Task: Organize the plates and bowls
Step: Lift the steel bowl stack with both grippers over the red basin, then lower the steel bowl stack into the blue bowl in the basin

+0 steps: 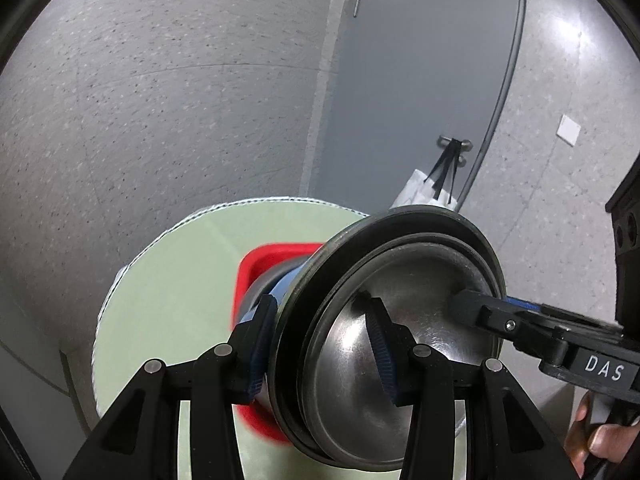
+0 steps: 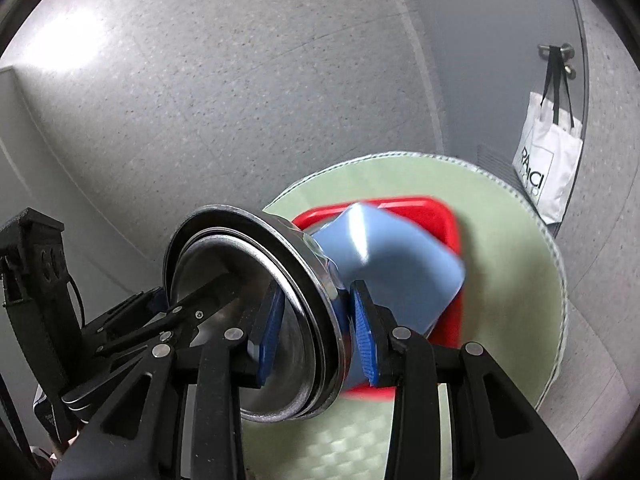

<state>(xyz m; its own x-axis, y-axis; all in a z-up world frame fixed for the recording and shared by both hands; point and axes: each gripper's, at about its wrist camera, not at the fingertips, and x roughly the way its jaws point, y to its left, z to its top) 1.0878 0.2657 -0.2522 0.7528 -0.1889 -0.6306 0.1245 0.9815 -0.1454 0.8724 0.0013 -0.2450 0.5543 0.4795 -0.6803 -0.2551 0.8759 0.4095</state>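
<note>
Red tray point(image 2: 448, 216) and blue bowl point(image 2: 392, 264) motion-blurred, both largely hidden behind tilted steel bowls point(image 2: 288, 304).

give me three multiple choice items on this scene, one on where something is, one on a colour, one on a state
1. Where does the white tote bag hang?
A. from the door handle
B. from the table edge
C. from a wall hook

2. What colour is the tray on the round table?
A. yellow
B. red
C. black

3. How is the stack of metal bowls held?
A. lying flat on the tray, untouched
B. by the left hand-held gripper alone
C. tipped on edge, its rim pinched by both hand-held grippers

Answers:
1. A: its black straps loop over the door handle.
2. B: red rim shows behind the blue bowl.
3. C: the left hand-held gripper and the right hand-held gripper each have one finger inside and one outside the rim.
</note>
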